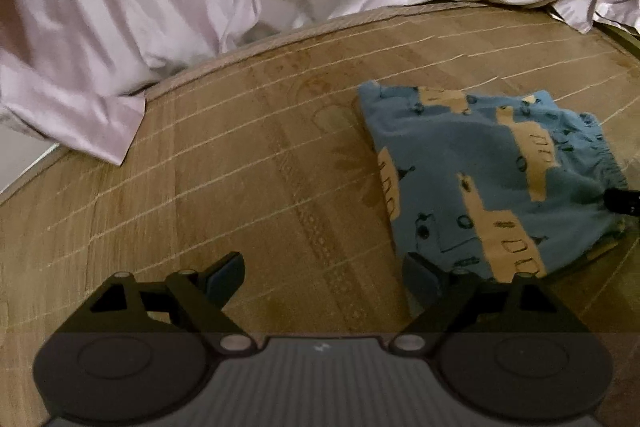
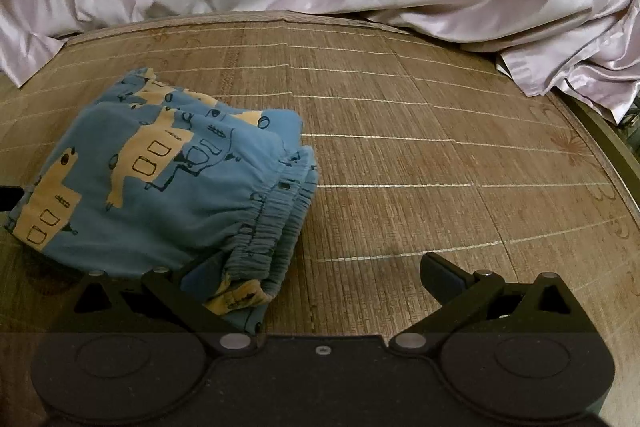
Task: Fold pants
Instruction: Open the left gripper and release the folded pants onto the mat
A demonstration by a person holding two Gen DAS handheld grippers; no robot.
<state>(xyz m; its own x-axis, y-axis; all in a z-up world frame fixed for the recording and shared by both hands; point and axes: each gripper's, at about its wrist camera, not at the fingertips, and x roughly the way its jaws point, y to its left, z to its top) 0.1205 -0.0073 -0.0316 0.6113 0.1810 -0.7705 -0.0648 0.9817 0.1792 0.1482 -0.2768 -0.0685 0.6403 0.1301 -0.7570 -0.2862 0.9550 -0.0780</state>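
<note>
Blue patterned pants [image 2: 160, 183] are seen folded into a compact stack at the left of the frame on a woven bamboo mat [image 2: 420, 155]. Left gripper [image 1: 324, 279] and right gripper [image 2: 324, 279] are spread wide, empty. The stack looks finished; withdrawal is best done without snagging the elastic waistband [image 2: 276, 223].

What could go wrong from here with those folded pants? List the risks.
1. The right hand-held gripper is open, with one finger against the elastic waistband of the pants; pulling away carelessly could snag it and tip the stacked layers open.
2. The left hand-held gripper, also open, has a finger at the pants' near edge and could drag that corner out.
3. The bundle looks puffy on the woven mat, so it may spring loose unless pressed.
</note>
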